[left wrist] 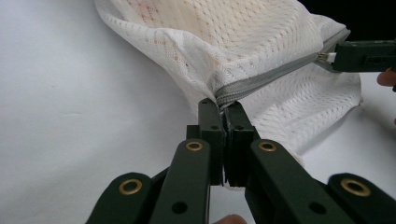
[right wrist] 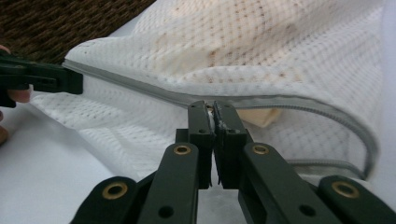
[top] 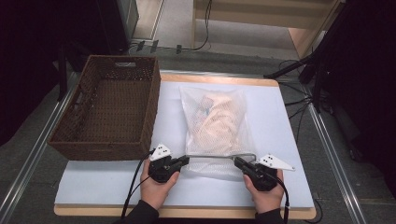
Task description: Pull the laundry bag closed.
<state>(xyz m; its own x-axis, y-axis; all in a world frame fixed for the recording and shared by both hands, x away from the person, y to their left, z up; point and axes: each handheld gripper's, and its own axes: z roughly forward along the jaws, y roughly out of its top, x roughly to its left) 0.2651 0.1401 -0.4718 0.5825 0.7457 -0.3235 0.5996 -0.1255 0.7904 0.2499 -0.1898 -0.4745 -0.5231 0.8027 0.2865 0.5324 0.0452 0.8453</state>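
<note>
Your left gripper [left wrist: 223, 108] and right gripper [right wrist: 211, 111] both pinch the mesh laundry bag [top: 215, 122]'s grey zipper [left wrist: 266, 77]; the high view adds the wicker basket [top: 108, 105] at far left.

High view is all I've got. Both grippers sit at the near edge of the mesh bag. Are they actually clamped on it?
Observer: Yes. The left gripper has its jaws shut on the end of the grey zipper of the mesh bag.
Operator: And the right?
Observer: The right gripper is shut on the zipper line too, on what looks like the slider; I can't make out the pull.
Operator: Zipper open or closed?
Observer: Partly open. In the right gripper view it gapes beyond the jaws, with a beige item showing inside.
</note>
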